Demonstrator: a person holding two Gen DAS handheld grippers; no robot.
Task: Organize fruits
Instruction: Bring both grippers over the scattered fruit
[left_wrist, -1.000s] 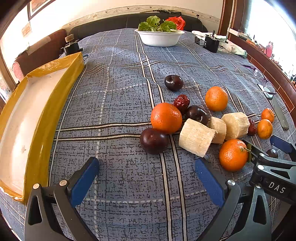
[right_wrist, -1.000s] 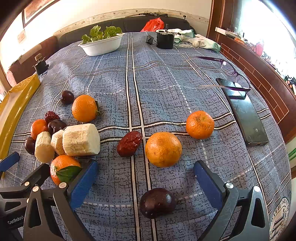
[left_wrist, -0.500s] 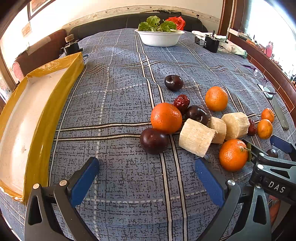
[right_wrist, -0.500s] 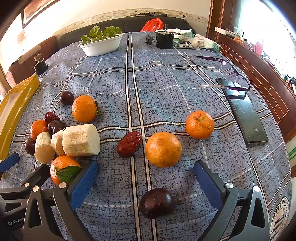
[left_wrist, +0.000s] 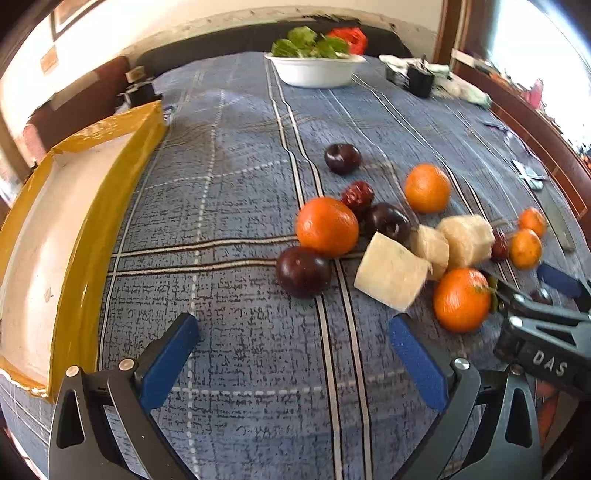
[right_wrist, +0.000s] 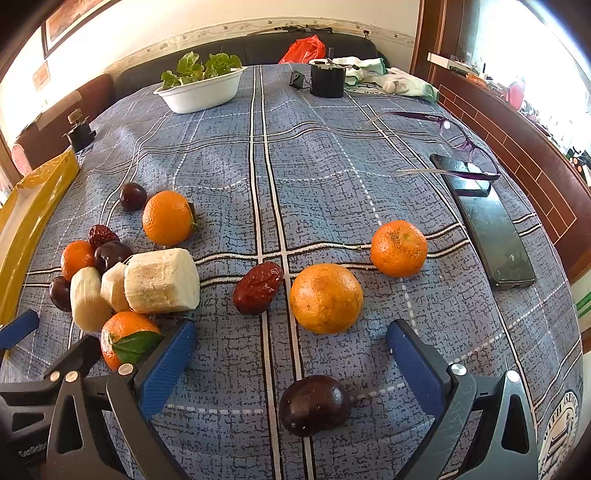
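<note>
The left gripper is shifting relative to a half second ago: its view is now motion-blurred and the fruit cluster is sitting slightly lower and rightward in frame. The right wrist view is unchanged; the right gripper is holding position.

Left gripper is hovering low over the blue plaid tablecloth, fingers pointing toward the table's far edge, jaws wide apart and gripping nothing. A dark plum is lying just ahead of the fingertips, touching an orange. Pale peeled chunks are lying to the right of both. The yellow-rimmed tray is sitting along the table's left edge, nothing in it.

Right gripper is also hovering low, level, jaws spread wide, nothing held. A second plum is lying between the open fingers. An orange with pale mottling and a red date are lying just beyond. A phone is lying near the right edge. A white bowl of greens is standing toward the far edge.
</note>
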